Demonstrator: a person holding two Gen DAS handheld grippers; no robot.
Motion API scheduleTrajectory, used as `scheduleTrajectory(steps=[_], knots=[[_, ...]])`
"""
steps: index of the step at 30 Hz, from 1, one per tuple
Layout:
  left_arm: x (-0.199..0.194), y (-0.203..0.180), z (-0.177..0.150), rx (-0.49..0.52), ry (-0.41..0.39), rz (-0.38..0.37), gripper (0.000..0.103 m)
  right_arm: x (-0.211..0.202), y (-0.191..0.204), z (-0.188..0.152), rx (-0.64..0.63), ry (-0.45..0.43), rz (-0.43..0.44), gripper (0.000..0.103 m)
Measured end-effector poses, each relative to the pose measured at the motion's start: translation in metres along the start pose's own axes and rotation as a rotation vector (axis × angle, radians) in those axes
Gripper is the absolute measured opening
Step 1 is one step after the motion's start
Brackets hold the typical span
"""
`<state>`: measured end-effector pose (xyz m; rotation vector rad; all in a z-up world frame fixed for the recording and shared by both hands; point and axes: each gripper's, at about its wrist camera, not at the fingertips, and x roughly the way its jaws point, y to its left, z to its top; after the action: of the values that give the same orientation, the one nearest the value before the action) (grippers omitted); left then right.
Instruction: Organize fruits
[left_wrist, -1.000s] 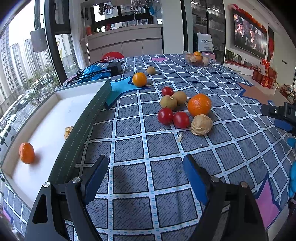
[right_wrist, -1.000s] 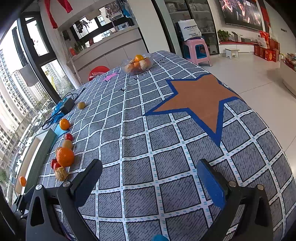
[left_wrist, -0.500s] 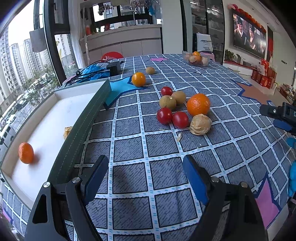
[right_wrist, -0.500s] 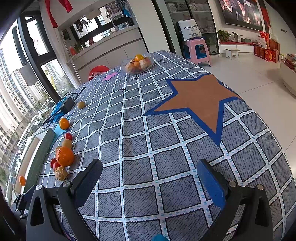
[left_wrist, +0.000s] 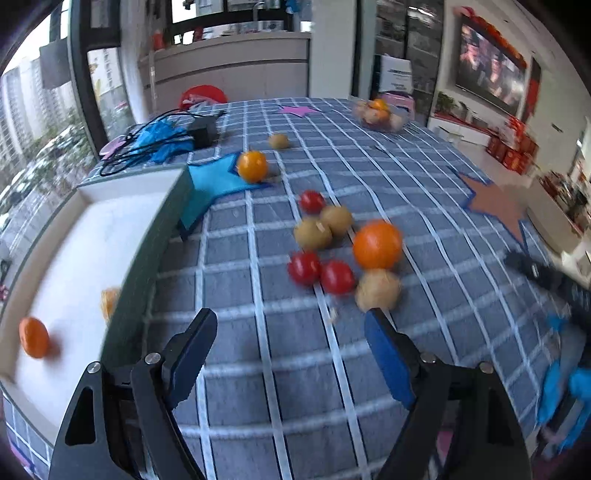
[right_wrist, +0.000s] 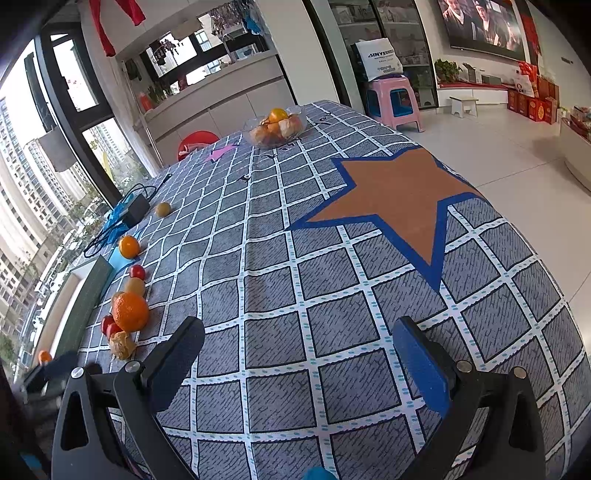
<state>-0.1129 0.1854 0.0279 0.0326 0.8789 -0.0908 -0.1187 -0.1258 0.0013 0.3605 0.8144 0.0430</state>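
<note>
left tongs (left_wrist: 291, 328): closing, nothing between | right tongs (right_wrist: 297, 343): wide, empty | fruits (left_wrist: 343, 251): clustered on bench (right_wrist: 332, 258) | tray (left_wrist: 92, 236): one orange (left_wrist: 34, 342)

Grey cloth (right_wrist: 332, 332) gridded with white lines over bench; brown star (right_wrist: 399, 192) edged in blue. Orange (left_wrist: 376, 244) bright orange; tomatoes (left_wrist: 320, 271) red. Tray (left_wrist: 74, 266) white inside, dark green rim. Blue pads (right_wrist: 421, 363) on black gripper fingers.

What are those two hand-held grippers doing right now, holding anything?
Left hand-held gripper: jaws closing slightly, nothing between them, holding nothing.
Right hand-held gripper: open, holding nothing.
</note>
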Motion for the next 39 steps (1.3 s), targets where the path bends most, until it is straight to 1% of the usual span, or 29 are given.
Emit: scheduleTrajectory(steps=[2,4,8,10,18,19,20,21,24,25,27,28,32,35,36,37,38,39], knots=[[0.005,0.004,0.014,-0.021,0.010,0.039,0.079,0.000,0.000,0.000,0.000,0.000,0.001,0.102],[0.010,0.009,0.024,-0.046,0.029,0.042,0.076,0.000,-0.001,0.000,0.000,0.000,0.000,0.102],[0.027,0.016,0.036,-0.109,0.098,0.000,0.066,0.000,-0.001,0.000,0.000,0.000,0.001,0.102],[0.036,0.015,0.039,-0.128,0.126,-0.018,0.064,0.000,-0.001,0.000,0.001,-0.001,0.003,0.102],[0.043,0.007,0.044,-0.120,0.142,0.007,0.061,0.000,-0.001,0.000,0.001,0.000,0.004,0.102],[0.043,0.007,0.044,-0.119,0.143,0.009,0.058,0.000,-0.001,0.000,0.001,0.001,0.004,0.102],[0.043,0.006,0.043,-0.119,0.146,0.014,0.053,0.000,-0.001,0.000,0.002,0.000,0.005,0.102],[0.042,0.006,0.043,-0.119,0.150,0.017,0.051,-0.001,-0.001,0.000,0.003,0.000,0.006,0.102],[0.042,0.006,0.043,-0.112,0.154,0.016,0.051,-0.001,-0.001,0.000,0.002,0.000,0.007,0.102],[0.045,0.008,0.044,-0.124,0.162,0.021,0.051,-0.001,-0.001,0.000,0.001,0.001,0.006,0.102],[0.053,0.010,0.047,-0.161,0.185,-0.002,0.051,-0.001,-0.001,0.000,-0.005,0.004,0.001,0.102],[0.054,0.009,0.048,-0.168,0.181,0.002,0.051,-0.001,-0.001,0.000,-0.005,0.004,0.003,0.102],[0.050,-0.007,0.044,-0.099,0.170,0.019,0.051,-0.002,-0.003,0.000,0.003,-0.001,0.014,0.102],[0.051,-0.010,0.042,-0.085,0.166,0.034,0.050,-0.002,-0.003,0.000,-0.005,0.003,0.007,0.103],[0.052,-0.010,0.042,-0.089,0.166,0.035,0.047,-0.002,-0.003,0.000,-0.005,0.003,0.009,0.102],[0.052,-0.010,0.043,-0.087,0.163,0.034,0.036,-0.002,-0.003,0.000,-0.002,0.002,0.012,0.102],[0.052,-0.011,0.042,-0.077,0.160,0.036,0.023,-0.002,-0.004,0.000,0.000,0.001,0.015,0.102],[0.052,-0.011,0.043,-0.070,0.159,0.039,0.023,-0.002,-0.004,0.000,0.000,0.001,0.015,0.102]])
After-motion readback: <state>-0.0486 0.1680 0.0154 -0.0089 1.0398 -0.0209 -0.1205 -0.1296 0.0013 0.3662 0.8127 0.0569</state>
